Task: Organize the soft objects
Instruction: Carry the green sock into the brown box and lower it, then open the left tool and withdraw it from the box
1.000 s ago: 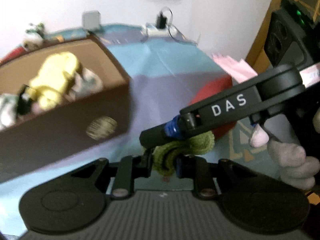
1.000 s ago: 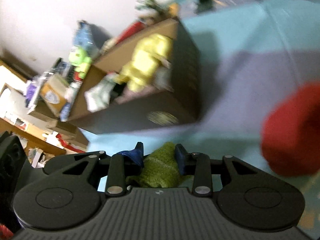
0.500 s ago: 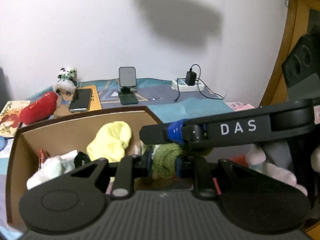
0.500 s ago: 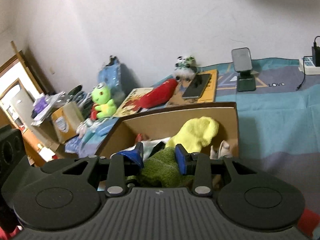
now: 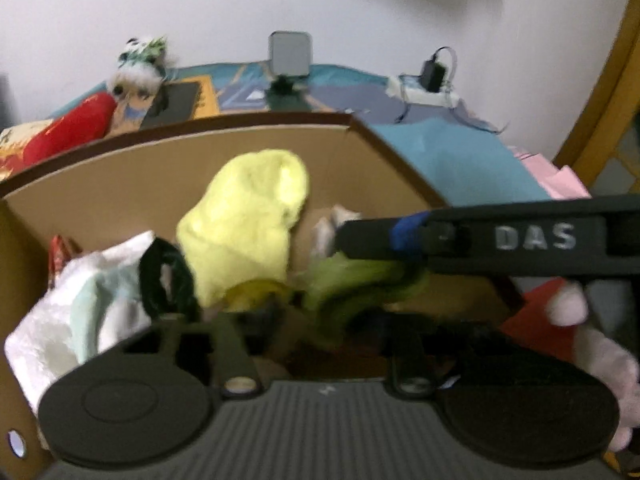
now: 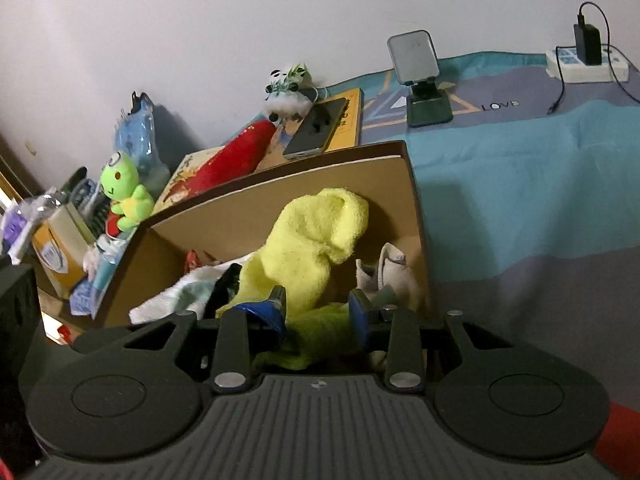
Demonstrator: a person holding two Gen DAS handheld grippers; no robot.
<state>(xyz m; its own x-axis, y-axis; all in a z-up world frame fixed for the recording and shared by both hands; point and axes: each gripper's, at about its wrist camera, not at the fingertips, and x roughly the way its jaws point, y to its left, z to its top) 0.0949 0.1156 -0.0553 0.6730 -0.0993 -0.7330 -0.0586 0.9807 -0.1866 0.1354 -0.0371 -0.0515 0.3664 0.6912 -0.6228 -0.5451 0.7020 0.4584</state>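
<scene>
Your teal-and-grey cloth [image 6: 520, 200] meets a white wall [image 6: 200, 20] — fuzzy green sock [image 6: 320, 336] over the cardboard box [image 6: 280, 208], right claw [image 6: 318, 314] closing on it, left claw [image 5: 320, 332] opening.

A plain white wall [image 6: 240, 20] is seen behind the scene, crossed by soft shadows. The surface below is covered by a cloth [image 6: 520, 184] in teal and grey bands, printed with the word "LOVE". A wooden door frame [image 5: 600, 92] is seen at the right edge of the left wrist view. A white power strip [image 6: 586, 66] with a black charger plugged in is laid by the wall.
</scene>
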